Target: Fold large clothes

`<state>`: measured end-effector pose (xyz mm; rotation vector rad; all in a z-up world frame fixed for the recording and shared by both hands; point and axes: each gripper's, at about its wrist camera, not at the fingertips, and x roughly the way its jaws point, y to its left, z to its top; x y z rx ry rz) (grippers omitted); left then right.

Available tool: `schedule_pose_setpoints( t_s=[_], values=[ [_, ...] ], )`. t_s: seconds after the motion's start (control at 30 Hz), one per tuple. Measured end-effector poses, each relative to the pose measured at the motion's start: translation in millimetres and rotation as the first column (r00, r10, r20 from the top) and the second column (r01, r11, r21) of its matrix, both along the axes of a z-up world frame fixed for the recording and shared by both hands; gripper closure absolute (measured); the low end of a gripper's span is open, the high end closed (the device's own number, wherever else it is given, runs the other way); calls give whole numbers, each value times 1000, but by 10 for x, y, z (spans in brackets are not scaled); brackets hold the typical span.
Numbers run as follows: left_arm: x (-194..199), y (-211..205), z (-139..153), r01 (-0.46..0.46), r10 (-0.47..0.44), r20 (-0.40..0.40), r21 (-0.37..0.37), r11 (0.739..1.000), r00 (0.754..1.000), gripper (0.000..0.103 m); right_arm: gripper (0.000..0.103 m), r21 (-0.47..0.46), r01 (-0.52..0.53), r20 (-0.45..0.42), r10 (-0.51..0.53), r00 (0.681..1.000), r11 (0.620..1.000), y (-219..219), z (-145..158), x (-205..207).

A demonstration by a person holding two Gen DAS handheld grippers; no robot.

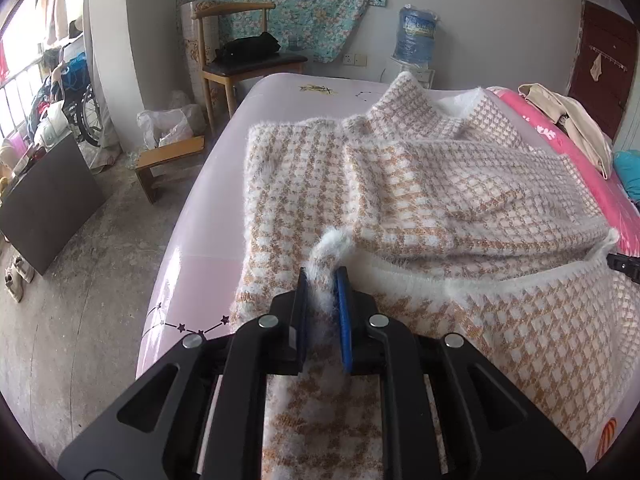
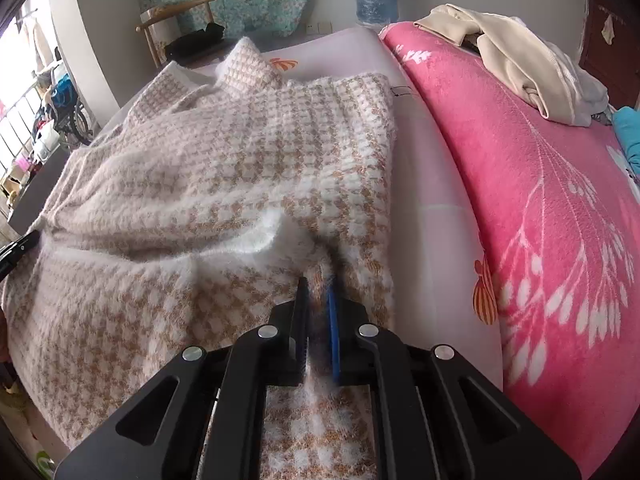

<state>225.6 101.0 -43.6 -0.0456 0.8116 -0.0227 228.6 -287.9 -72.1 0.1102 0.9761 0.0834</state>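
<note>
Sweater (image 1: 420,184), fuzzy, in a tan-and-white houndstooth knit, lies spread across the pale pink bed sheet (image 1: 224,216), and you have both sets of tongs on it. Your left tongs (image 1: 323,276) are clenched on a tuft of the white fluffy edge, which stands up between the two blue pads (image 1: 344,312) and bunches just above their tips. Your right tongs (image 2: 318,284) are clamped on a fold of the same knit, with the fabric rising in a soft ridge right ahead of the tips. One side of the garment is already laid over the body, so a doubled layer sits across the middle, and a checked sleeve end (image 1: 404,96) pokes up toward the far edge of the bed. In the right wrist view the tip of your other tool (image 2: 18,246) shows at the left edge, beside the sweater's near hem. Just to the right of the sweater runs a strip of bare sheet, then a bright pink blanket (image 2: 540,200) with white leaf print, and a cream garment (image 2: 520,60) is heaped on its far end. Beyond the bed stand a wooden chair (image 1: 240,60) with a black bag on its seat, and a blue water bottle (image 1: 414,32) against the wall.
</note>
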Motion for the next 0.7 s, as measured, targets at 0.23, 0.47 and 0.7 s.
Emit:
schedule_pose_setpoints(
  t_s=[0.23,0.47,0.7],
  values=[
    [-485,34,457,22,-13,146,-63,998,989,61,58,79,26,122,-35,992,997,-67,485,-374],
    [-777,-878,310,368,-364,54,-129,921,930,61,58,38,-281,95,276,956,959,917,390,-559],
    [-588,-989,-32,277,-281,-35,-95,956,959,44,58,-1,-258,-20,258,966,966,1147,143,-333]
  ],
)
